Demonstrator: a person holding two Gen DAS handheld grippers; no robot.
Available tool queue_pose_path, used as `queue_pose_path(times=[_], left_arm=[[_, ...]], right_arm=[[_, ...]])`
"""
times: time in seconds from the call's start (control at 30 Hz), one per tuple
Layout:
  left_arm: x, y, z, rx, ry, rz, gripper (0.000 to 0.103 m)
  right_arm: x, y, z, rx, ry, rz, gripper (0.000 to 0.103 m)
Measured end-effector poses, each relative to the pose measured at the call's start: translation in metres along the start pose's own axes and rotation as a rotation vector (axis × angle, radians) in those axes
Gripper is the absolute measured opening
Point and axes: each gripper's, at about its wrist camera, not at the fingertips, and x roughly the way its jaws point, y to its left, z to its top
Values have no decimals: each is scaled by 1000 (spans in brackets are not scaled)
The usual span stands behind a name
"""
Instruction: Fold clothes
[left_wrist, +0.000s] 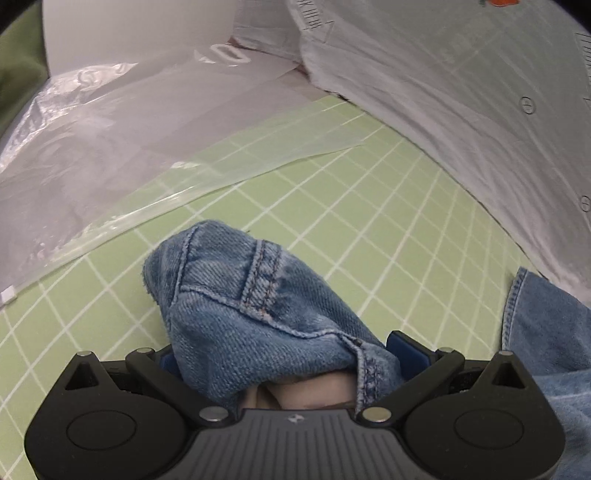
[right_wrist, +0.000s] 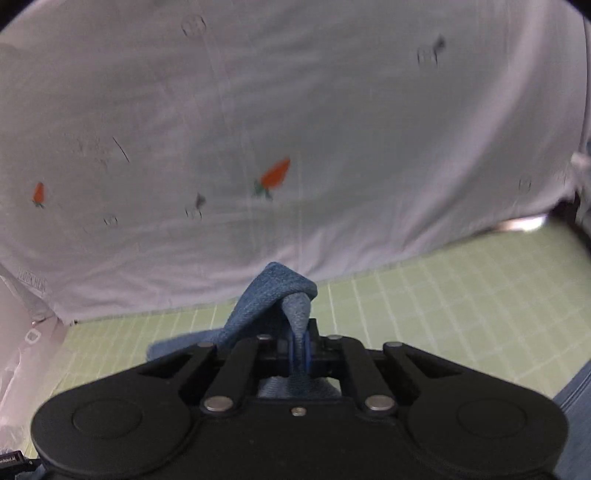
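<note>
The denim garment (left_wrist: 255, 306) is lifted off the green gridded mat (left_wrist: 332, 221) at two places, one in each hand-held gripper. In the left wrist view a bunched corner with double-stitched seams and a small rivet bulges forward between the blue fingers (left_wrist: 406, 349) of the left hand-held gripper (left_wrist: 284, 360), which stand fairly wide apart with the thick fold filling the gap; they seem to clamp it, though the contact itself is hidden under the cloth. More of the same denim lies at the right edge of that view, resting on the mat.

In the right wrist view the right hand-held gripper (right_wrist: 300, 354) has its blue fingers (right_wrist: 295, 352) drawn almost together, pinching a narrow fold of the denim garment (right_wrist: 273, 295) that rises in a peak just ahead of them and trails off to the left onto the mat (right_wrist: 443, 295).

Beyond the denim, a white cloth printed with small orange carrots (right_wrist: 295, 129) covers the far part of the surface, its hem lying on the mat. In the left wrist view this white cloth (left_wrist: 443, 92) runs along the right, and a clear plastic bag (left_wrist: 92, 147) lies to the left, its edge overlapping the mat.
</note>
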Motion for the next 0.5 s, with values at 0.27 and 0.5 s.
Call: queue_pose_path(times=[0.27, 0.5], left_arm=[[15, -12, -10, 78, 43, 121, 103], [14, 8, -15, 33, 63, 82, 103]], right_arm=[[-1, 40, -10, -119, 14, 3, 7], [11, 53, -45, -114, 129, 23, 31]])
